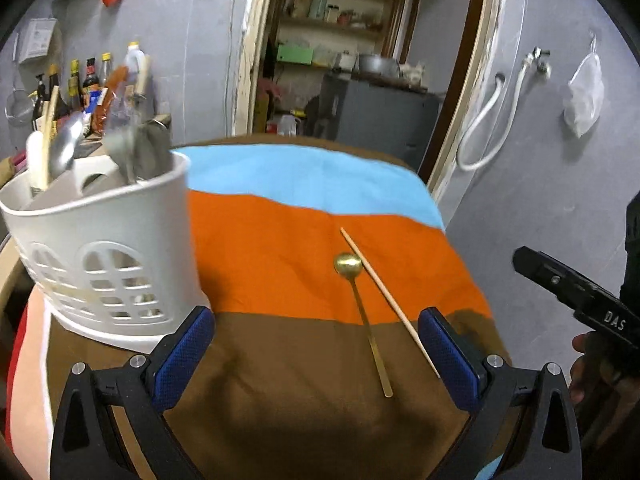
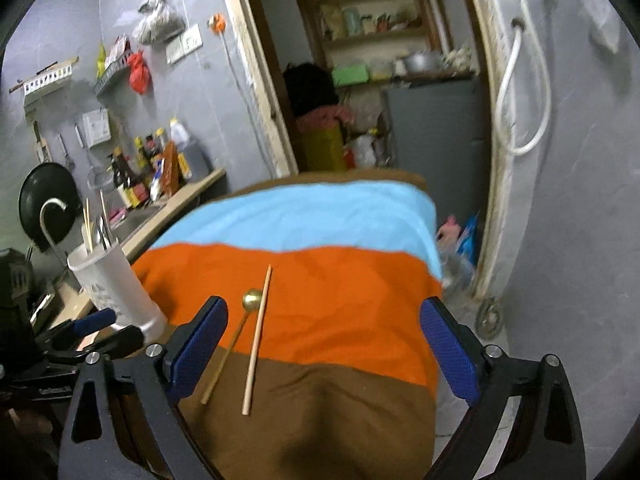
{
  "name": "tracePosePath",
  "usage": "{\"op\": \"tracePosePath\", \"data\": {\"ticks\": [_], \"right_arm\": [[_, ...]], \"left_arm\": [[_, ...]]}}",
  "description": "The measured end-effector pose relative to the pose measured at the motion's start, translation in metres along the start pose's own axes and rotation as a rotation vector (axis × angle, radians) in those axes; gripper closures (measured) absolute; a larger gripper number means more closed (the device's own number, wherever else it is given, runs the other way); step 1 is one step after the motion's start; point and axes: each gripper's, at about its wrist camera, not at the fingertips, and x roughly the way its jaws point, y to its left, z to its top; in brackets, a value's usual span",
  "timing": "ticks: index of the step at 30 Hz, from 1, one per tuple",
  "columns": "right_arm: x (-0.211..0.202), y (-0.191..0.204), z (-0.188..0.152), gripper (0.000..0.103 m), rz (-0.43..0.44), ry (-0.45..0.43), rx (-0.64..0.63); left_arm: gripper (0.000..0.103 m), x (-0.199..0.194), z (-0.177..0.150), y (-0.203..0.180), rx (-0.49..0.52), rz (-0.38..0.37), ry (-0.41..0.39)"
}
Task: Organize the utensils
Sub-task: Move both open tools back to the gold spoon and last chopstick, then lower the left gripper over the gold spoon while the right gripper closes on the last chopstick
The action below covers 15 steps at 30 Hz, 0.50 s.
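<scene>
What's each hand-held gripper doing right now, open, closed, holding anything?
Left hand-held gripper: open, holding nothing.
Right hand-held gripper: open, holding nothing; the gold spoon and chopstick lie untouched on the cloth.

Striped cloth of blue, orange and brown bands [image 2: 340,304] over table, open wooden-framed doorway [image 2: 256,80] beyond it, grey cabinet [image 2: 436,128] inside doorway, white hose [image 2: 508,92] right of doorway, sauce bottles [image 2: 148,168] and black wok [image 2: 48,204] left of doorway.
</scene>
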Motion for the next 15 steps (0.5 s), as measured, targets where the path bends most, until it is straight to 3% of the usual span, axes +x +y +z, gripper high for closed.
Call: {"op": "tracePosePath", "data": {"ticks": [1,3,10,13,15], "right_arm": [[0.007,0.0,-0.003,0.024,0.011,0.014,-0.002],[0.024,-0.003,-0.007,0.028,0.049,0.054,-0.007],[0.071,0.001,-0.014,0.057,0.157,0.157,-0.047],[0.092,0.005,-0.017,0.062,0.199,0.209,-0.075],[0.102,0.006,-0.015,0.07,0.214,0.232,-0.084]], "left_arm": [[0.004,0.003,0.0,-0.002,0.008,-0.001,0.004],[0.012,0.012,0.001,-0.007,0.028,-0.003,0.019],[0.051,0.052,0.0,-0.018,0.046,-0.034,0.129],[0.069,0.071,-0.001,-0.018,0.028,-0.065,0.198],[0.073,0.077,-0.002,-0.017,0.017,-0.073,0.213]]}}
